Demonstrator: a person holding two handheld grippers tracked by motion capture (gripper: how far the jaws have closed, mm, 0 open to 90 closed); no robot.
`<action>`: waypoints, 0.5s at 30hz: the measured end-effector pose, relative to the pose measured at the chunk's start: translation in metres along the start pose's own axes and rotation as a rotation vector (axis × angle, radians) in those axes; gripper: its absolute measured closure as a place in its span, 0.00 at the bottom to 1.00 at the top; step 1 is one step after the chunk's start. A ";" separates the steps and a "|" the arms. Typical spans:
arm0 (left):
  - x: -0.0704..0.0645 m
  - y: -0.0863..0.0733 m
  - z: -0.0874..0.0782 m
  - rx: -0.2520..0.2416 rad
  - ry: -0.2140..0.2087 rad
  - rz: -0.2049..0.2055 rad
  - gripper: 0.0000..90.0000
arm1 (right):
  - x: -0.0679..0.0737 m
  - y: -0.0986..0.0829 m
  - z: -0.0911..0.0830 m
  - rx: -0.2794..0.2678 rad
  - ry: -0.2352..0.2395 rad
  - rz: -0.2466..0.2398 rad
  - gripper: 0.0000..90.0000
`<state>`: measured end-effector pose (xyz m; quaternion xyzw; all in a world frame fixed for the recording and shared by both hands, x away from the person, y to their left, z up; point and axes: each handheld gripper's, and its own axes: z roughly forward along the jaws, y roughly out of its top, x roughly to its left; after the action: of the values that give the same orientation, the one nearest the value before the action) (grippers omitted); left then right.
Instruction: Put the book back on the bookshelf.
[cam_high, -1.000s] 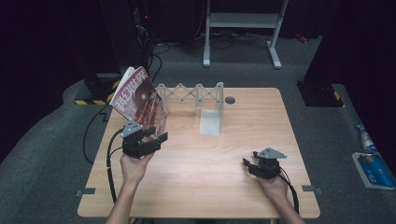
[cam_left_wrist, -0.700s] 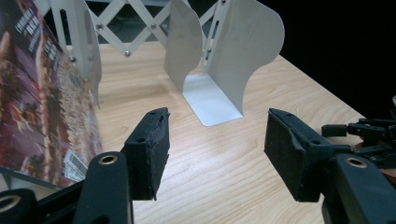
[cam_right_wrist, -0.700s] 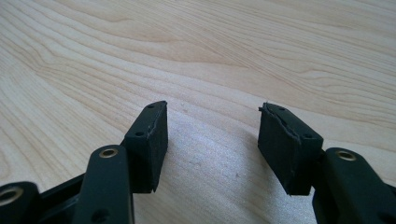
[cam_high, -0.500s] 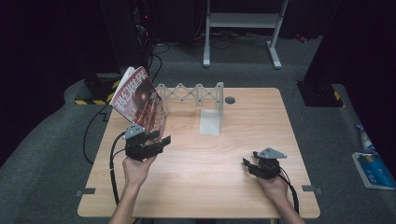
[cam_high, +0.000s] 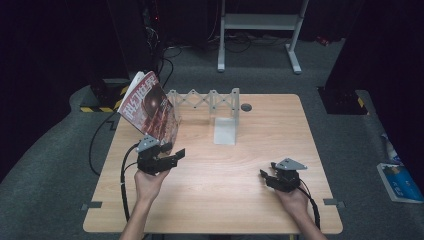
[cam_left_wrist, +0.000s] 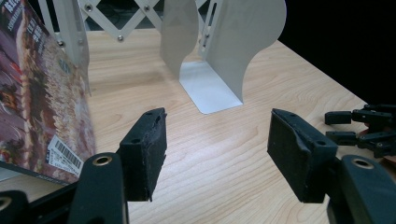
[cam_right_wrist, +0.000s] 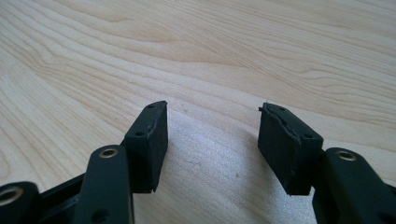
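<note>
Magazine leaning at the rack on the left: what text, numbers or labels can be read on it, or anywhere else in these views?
Magazine cover title: large white characters along the top edge, too blurred to read.
Barcode label on the magazine's lower corner in the left gripper view: bars visible, digits too small to read.
Blue packet on the floor at right: print too small to read.
Metal bookend, wooden table, both grippers: no text.

The left gripper (cam_high: 172, 155) now sits slightly nearer the tabletop's (cam_high: 225, 200) front edge than a second ago, drawn back from the leaning magazine (cam_high: 150, 107), jaws spread apart and empty.
</note>
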<state>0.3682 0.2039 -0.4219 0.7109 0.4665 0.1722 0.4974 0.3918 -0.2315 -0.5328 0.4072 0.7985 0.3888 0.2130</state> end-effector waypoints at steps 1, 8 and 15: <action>0.000 -0.001 0.001 0.006 0.001 0.002 0.42 | 0.000 0.000 0.000 0.000 0.000 -0.001 0.47; -0.003 -0.005 0.007 0.018 -0.006 0.005 0.41 | 0.000 0.000 0.000 0.000 0.000 0.000 0.47; -0.005 -0.010 0.012 0.029 -0.011 0.003 0.41 | 0.000 0.000 0.000 0.000 0.000 -0.001 0.47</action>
<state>0.3697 0.1937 -0.4349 0.7195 0.4653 0.1623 0.4893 0.3918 -0.2314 -0.5328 0.4070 0.7986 0.3887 0.2131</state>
